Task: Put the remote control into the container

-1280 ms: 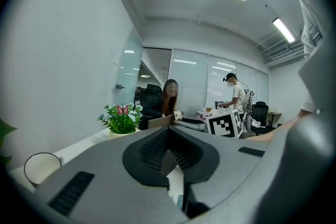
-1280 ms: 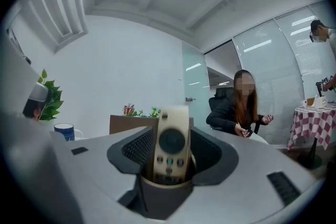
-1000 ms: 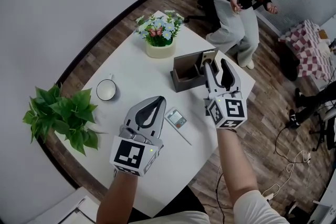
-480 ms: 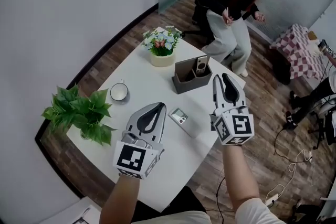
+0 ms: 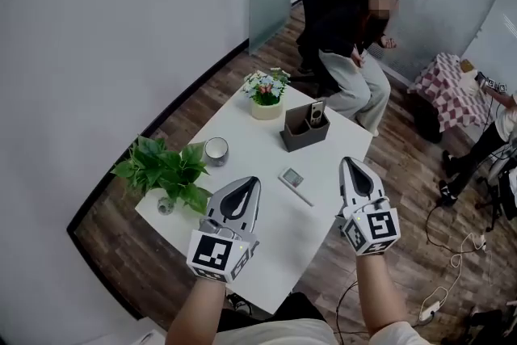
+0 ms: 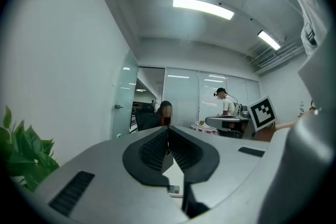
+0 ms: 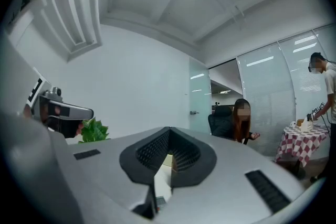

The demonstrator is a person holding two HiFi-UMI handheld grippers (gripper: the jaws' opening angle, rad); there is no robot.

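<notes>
Table (image 5: 250, 156): white and rectangular, seen from above, on a dark wood floor beside a pale wall.
Seated person (image 5: 347, 61): on a dark office chair beyond the far end of the table, face blurred out.
Leafy plant (image 5: 166, 170): green, at the left edge of the table.
My left gripper (image 5: 250, 183): held over the near part of the table, pointing away from me. Its own view shows the jaws closed together with nothing between them.
My right gripper (image 5: 349, 165): held at the table's right edge, level with my left one and well apart from the container. Its jaws are closed on each other and it is empty.
Container (image 5: 300, 135): a dark grey open-topped box with two compartments, at the far right part of the table.
Flower pot (image 5: 266, 95): pale, with small white and pink flowers, near the far corner, just left of the container.
Cup (image 5: 216, 149): round, pale inside, between the plant and the container.
Flat white device (image 5: 294, 183): with a small screen, lying on the table between my two grippers and a little further out.
Remote control (image 5: 317, 112): small and light, standing upright in the container's right-hand compartment, its top sticking out above the rim.
</notes>
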